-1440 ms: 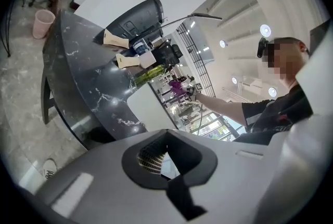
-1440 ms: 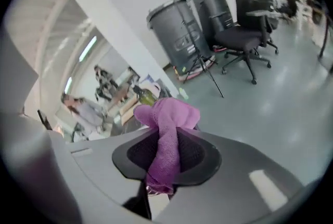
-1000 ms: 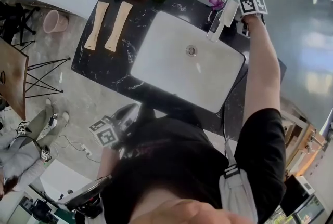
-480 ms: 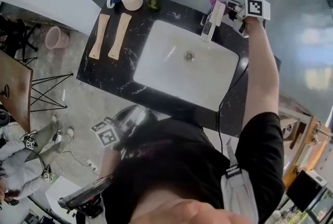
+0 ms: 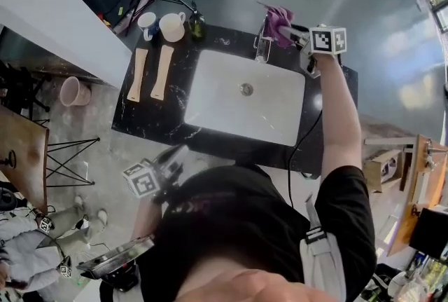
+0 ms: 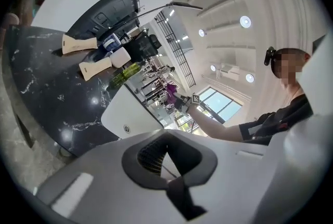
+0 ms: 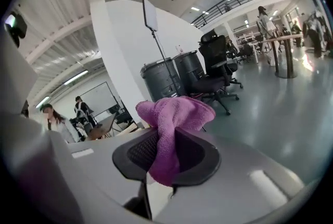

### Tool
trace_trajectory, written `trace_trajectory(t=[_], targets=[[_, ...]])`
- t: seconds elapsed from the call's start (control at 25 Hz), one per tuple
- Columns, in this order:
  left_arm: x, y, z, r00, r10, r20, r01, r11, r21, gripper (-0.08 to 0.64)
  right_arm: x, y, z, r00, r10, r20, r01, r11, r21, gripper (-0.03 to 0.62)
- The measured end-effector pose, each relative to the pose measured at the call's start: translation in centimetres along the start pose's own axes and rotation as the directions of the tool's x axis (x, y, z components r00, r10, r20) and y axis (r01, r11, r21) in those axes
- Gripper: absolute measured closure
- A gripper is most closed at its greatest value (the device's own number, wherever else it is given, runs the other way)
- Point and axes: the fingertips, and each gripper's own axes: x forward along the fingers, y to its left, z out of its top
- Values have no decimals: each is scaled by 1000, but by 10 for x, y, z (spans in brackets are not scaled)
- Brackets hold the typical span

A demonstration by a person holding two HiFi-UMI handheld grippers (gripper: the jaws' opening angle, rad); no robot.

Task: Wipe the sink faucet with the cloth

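The chrome faucet point(image 5: 263, 47) stands at the back rim of the white sink point(image 5: 224, 108), set in a black marble counter point(image 5: 140, 118). My right gripper point(image 5: 285, 29) is held up in the air just right of the faucet. It is shut on a purple cloth point(image 5: 278, 15), which bunches out above the jaws point(image 7: 174, 114). The cloth is clear of the faucet. My left gripper point(image 5: 168, 164) hangs low near the person's body, in front of the counter, shut and with nothing in it point(image 6: 165, 153). From there the cloth point(image 6: 170, 90) shows far off.
Two wooden spatulas point(image 5: 139, 74) point(image 5: 162, 71) lie left of the sink. Behind them stand two mugs point(image 5: 147, 22) point(image 5: 171, 26) and a green bottle point(image 5: 197, 26). A pink bucket point(image 5: 73, 91) is on the floor at left. A cable point(image 5: 302, 139) runs down from the right arm.
My right gripper has risen from the counter behind the faucet, with the purple cloth in it. The left gripper has come up a little.
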Motion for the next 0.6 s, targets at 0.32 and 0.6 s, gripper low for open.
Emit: trace_trajectory(t=[0.32, 0.6], targets=[[-11, -4, 6, 995, -78, -63, 81, 996, 49, 568, -13, 55, -56, 993, -68, 94, 68, 998, -3, 494], [-28, -1, -2, 983, -118, -137, 127, 990, 54, 568, -20, 112, -121, 989, -70, 128, 65, 997, 43, 494]])
